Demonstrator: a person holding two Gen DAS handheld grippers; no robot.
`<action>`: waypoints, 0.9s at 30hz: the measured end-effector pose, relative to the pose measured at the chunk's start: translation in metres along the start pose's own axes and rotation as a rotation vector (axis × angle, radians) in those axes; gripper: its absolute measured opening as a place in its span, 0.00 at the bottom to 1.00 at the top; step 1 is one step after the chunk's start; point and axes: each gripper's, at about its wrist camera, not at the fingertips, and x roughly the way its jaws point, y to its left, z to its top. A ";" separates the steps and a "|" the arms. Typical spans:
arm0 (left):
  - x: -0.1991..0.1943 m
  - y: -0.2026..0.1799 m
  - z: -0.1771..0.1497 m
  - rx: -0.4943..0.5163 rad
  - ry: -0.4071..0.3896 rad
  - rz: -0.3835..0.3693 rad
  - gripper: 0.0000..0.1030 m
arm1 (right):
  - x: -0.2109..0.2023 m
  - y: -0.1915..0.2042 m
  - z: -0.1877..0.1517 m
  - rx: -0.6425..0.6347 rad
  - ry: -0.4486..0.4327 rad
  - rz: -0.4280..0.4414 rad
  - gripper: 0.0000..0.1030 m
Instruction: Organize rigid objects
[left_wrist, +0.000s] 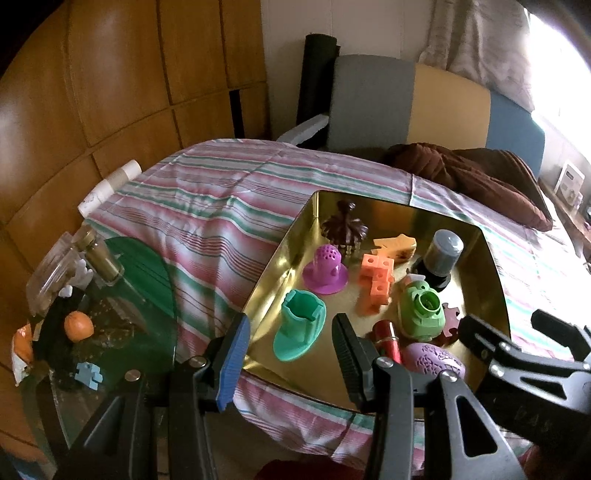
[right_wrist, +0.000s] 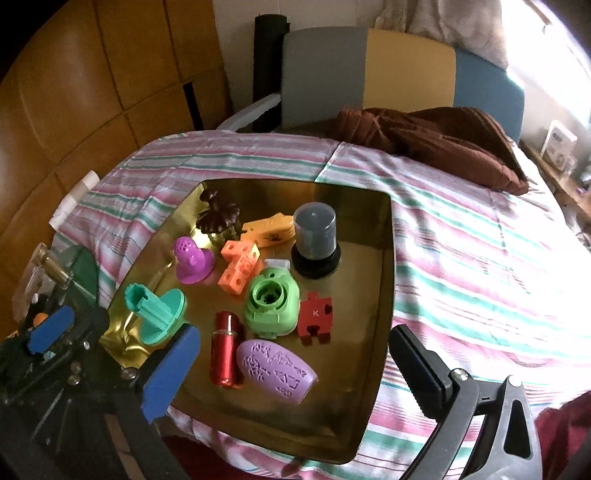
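Note:
A gold tray (left_wrist: 491, 273) (right_wrist: 384, 280) sits on the striped bedspread and holds several small toys. Among them are a teal holder (left_wrist: 301, 328) (right_wrist: 159, 314), a purple cone (left_wrist: 327, 267) (right_wrist: 192, 260), orange cubes (left_wrist: 376, 282) (right_wrist: 240, 267), a green round toy (left_wrist: 423, 310) (right_wrist: 271, 304), a red cylinder (left_wrist: 386, 334) (right_wrist: 223, 354), a lilac oval (left_wrist: 434, 360) (right_wrist: 277, 371), a red puzzle piece (right_wrist: 316, 321) and a grey-capped jar (left_wrist: 441, 258) (right_wrist: 316, 238). My left gripper (left_wrist: 291, 362) is open over the tray's near left corner. My right gripper (right_wrist: 291, 369) is open above the near edge.
A glass side table (left_wrist: 155, 332) at the left carries a bottle (left_wrist: 99, 254), an orange ball (left_wrist: 78, 325) and a blue puzzle piece (left_wrist: 89, 373). A brown cloth (right_wrist: 436, 144) lies at the bed's far side, before a chair (left_wrist: 406, 103). Striped bedspread (right_wrist: 480, 258) lies right of the tray.

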 end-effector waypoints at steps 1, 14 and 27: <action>0.000 0.000 0.000 0.003 0.001 0.003 0.45 | -0.001 0.001 0.001 -0.002 -0.005 -0.005 1.00; -0.004 -0.004 0.000 0.019 -0.020 0.001 0.45 | -0.002 0.000 0.004 0.025 -0.019 -0.051 1.00; -0.008 -0.005 -0.001 0.013 -0.034 -0.002 0.43 | 0.001 -0.003 0.002 0.031 -0.011 -0.051 1.00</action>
